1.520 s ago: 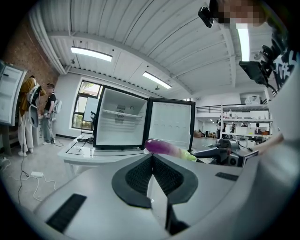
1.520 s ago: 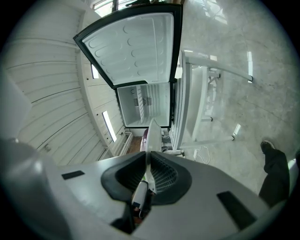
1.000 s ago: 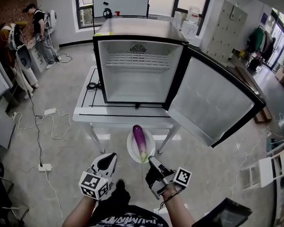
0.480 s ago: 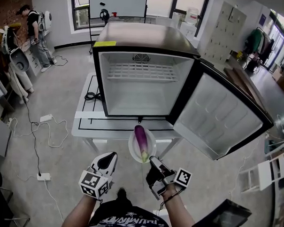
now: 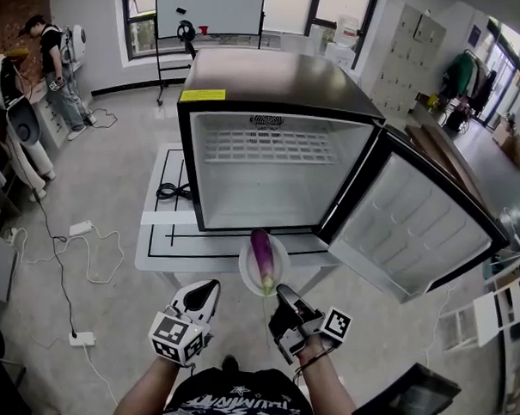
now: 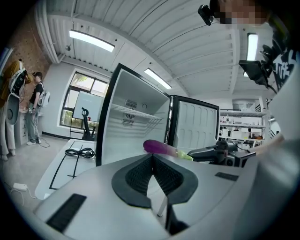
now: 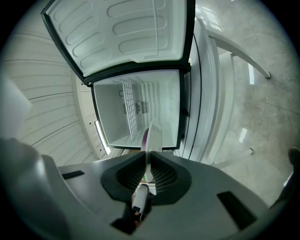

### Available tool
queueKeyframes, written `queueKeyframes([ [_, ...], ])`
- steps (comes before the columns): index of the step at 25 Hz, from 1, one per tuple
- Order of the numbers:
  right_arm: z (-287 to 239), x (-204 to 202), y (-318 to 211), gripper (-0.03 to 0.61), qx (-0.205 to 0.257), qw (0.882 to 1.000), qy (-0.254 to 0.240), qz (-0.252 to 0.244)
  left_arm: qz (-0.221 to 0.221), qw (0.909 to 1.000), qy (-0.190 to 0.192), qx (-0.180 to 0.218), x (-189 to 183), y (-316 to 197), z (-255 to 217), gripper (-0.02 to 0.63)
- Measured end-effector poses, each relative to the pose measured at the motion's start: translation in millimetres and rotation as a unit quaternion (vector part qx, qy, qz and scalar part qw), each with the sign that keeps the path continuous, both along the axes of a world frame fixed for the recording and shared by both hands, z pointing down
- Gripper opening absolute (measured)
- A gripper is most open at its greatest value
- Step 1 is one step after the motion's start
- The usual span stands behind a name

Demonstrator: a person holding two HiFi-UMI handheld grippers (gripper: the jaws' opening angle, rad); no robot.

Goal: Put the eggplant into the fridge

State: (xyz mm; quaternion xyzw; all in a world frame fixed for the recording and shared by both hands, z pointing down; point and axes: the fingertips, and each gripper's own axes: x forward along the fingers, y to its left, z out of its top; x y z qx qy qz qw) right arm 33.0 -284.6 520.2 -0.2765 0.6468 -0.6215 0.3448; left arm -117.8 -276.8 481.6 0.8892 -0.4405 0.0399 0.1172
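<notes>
Eggplant (image 5: 261,257) on round white plate (image 5: 245,266), in front of the open fridge (image 5: 274,82)
Right gripper view shows the plate edge-on, hiding the eggplant (image 7: 144,137) but for a purple sliver. Its long axis runs toward the fridge cavity, glossy purple end foremost, green stem end nearest the person. Right gripper (image 5: 283,293) jaws clenched on the plate's near rim; left gripper (image 5: 208,288) jaws pressed together, nothing between. Plate overlaps the white bench (image 5: 155,241) front edge; fridge shelf is wire

Most of the eggplant (image 7: 144,138) behind the edge-on plate (image 7: 154,133), right gripper view
</notes>
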Motion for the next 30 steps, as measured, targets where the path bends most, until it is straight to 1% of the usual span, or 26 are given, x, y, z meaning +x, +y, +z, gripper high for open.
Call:
queueKeyframes([
  [4,0.1,-12.6,-11.1,0.025,-0.003,1.000,0.003,-0.001,0.002,1.0000,0.005,-0.002,-8.1,-11.3,0.5,0.009],
  [9,3.3,-18.5,-19.9,0.025,-0.009,1.000,0.014,-0.004,0.003,0.9999,0.008,-0.005,-12.8,-19.9,4.1,0.009],
  [17,14.2,-22.5,-49.3,0.025,-0.018,1.000,0.012,-0.020,-0.017,0.9998,0.007,-0.012,-19.3,-38.3,11.4,0.009],
  [21,17.2,-26.2,-73.6,0.025,-0.019,0.999,0.014,-0.037,-0.027,0.9995,0.001,-0.014,-18.3,-58.0,15.9,0.009],
  [25,24.4,-28.0,-98.6,0.025,-0.025,0.998,0.031,-0.053,-0.035,0.9993,-0.004,-0.014,-16.4,-82.9,16.4,0.009],
  [30,26.8,-31.3,-135.2,0.025,-0.029,0.996,0.040,-0.072,-0.039,0.9989,-0.008,-0.023,-9.9,-120.2,20.4,0.009],
])
